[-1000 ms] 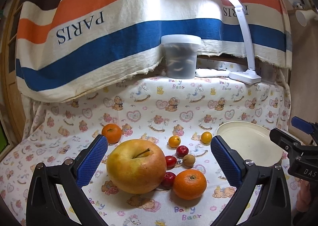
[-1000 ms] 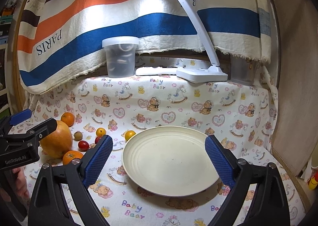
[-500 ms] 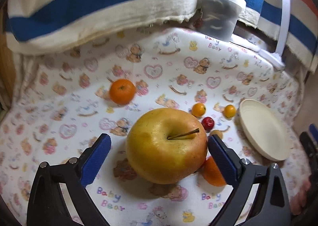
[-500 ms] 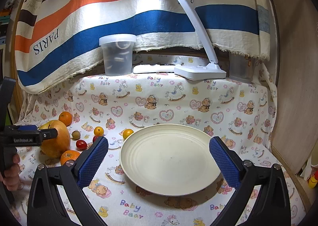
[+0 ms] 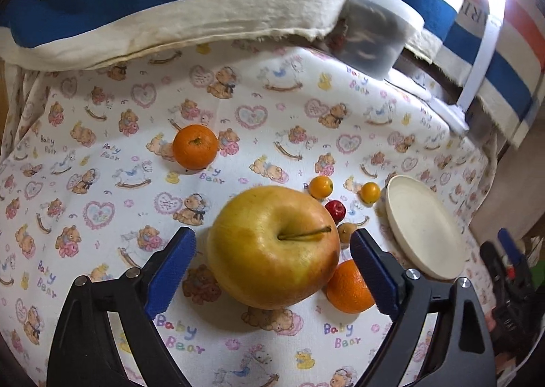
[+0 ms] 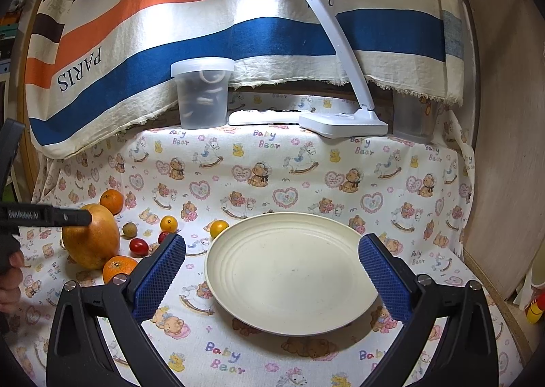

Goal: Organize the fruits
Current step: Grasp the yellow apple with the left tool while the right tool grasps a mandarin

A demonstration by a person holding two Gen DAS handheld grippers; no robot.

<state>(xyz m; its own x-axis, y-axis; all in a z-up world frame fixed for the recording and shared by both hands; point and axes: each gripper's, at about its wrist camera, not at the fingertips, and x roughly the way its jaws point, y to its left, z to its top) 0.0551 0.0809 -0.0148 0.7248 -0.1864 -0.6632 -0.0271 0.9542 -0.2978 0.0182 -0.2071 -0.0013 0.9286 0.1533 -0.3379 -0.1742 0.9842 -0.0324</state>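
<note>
A large yellow-red apple (image 5: 269, 261) lies stem-up on the teddy-bear cloth. My left gripper (image 5: 272, 240) straddles it with the jaws closing. Both blue pads (image 5: 173, 264) stand a little off the apple's skin. One orange (image 5: 347, 288) rests against the apple's right side and another orange (image 5: 195, 147) lies farther back. Two small yellow fruits (image 5: 320, 187), a red cherry tomato (image 5: 335, 210) and a small brown fruit (image 5: 346, 230) lie behind the apple. My right gripper (image 6: 272, 247) hangs open over the cream plate (image 6: 289, 271), which holds nothing.
A lidded clear tub (image 6: 202, 94), a white lamp base (image 6: 340, 121) and a grey cup (image 6: 414, 118) stand along the back under the striped cloth. A wooden panel (image 6: 504, 148) closes the right side. A hand (image 6: 10, 278) holds the left gripper's handle.
My left gripper has come in over the apple and tipped downward, and its jaws have narrowed around it. The right gripper's jaws widened slightly and it stayed over the plate.
</note>
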